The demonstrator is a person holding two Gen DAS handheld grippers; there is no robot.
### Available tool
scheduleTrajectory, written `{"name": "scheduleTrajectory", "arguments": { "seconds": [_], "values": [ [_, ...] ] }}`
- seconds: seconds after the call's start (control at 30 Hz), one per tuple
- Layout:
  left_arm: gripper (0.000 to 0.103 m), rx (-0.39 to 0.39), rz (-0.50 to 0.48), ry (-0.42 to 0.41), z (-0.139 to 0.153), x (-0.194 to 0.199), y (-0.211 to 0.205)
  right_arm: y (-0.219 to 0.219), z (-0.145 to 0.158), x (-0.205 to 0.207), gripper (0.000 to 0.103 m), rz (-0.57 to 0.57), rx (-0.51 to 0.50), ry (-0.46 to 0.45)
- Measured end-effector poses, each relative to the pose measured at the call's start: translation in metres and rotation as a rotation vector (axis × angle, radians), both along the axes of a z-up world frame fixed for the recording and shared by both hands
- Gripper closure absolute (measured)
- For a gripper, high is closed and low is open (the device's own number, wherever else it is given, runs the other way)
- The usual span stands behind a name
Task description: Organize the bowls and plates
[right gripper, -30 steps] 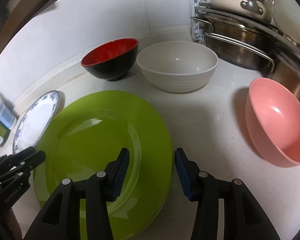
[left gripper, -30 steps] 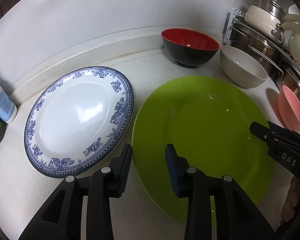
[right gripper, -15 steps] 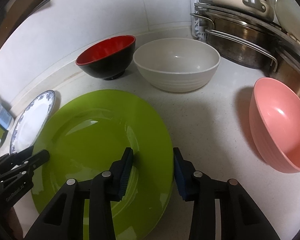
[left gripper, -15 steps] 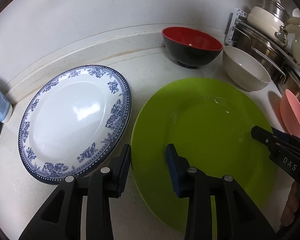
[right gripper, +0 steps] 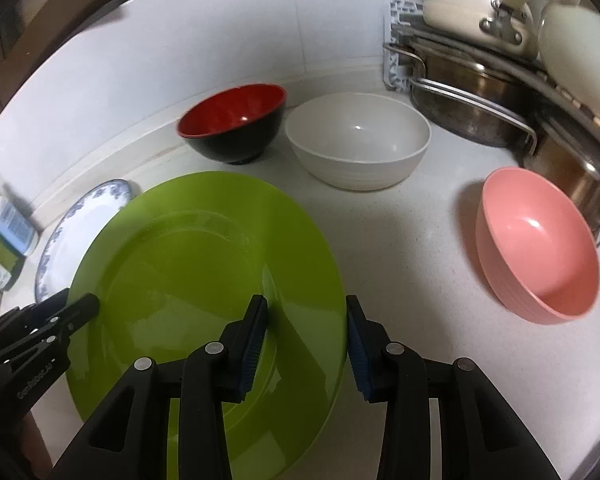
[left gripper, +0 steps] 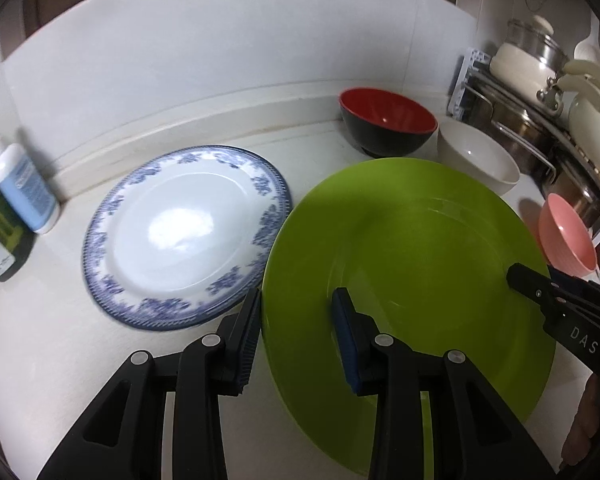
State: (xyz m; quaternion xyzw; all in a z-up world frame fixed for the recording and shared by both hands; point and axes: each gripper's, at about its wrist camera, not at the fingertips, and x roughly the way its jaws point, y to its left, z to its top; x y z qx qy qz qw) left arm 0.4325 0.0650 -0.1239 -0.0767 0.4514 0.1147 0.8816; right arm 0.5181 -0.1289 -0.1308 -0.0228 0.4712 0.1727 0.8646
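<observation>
A large green plate (left gripper: 412,264) is held just above the white counter (left gripper: 52,360), a gripper on each side. My left gripper (left gripper: 298,340) is shut on its left rim, one pad outside the edge and one on the plate's face. At the opposite rim my right gripper (right gripper: 306,350) is shut on the green plate (right gripper: 188,280) in the same way. A blue-and-white plate (left gripper: 180,236) lies flat to the left. Behind stand a red-and-black bowl (left gripper: 384,120) and a cream bowl (left gripper: 476,156). A pink bowl (right gripper: 540,244) sits at the right.
A rack of steel pots (right gripper: 480,100) fills the back right corner, close behind the cream and pink bowls. A blue pump bottle (left gripper: 24,188) stands against the wall at the far left. The tiled wall (left gripper: 220,60) closes off the back.
My right gripper's jaws narrowed onto the green plate's rim. Both grippers then rose with the plate, which now hangs off the counter; the bowls look farther away.
</observation>
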Motion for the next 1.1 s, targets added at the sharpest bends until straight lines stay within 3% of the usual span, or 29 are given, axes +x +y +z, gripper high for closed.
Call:
{"name": "scheduleTrajectory", "arguments": {
  "seconds": [0.23,0.53,1.1],
  "values": [
    [0.068,0.016,0.043,-0.031,0.023,-0.045,0.011,0.007,0.026,-0.033,0.063,0.02,0.014,0.001],
    [0.068,0.018,0.075,-0.012,0.025,-0.092,0.022,0.026,0.044,-0.08,0.063,0.071,0.008,-0.007],
    [0.067,0.005,0.013,0.094,-0.003,-0.132,0.022,0.037,0.019,-0.141,0.063,0.084,-0.051,0.101]
  ]
}}
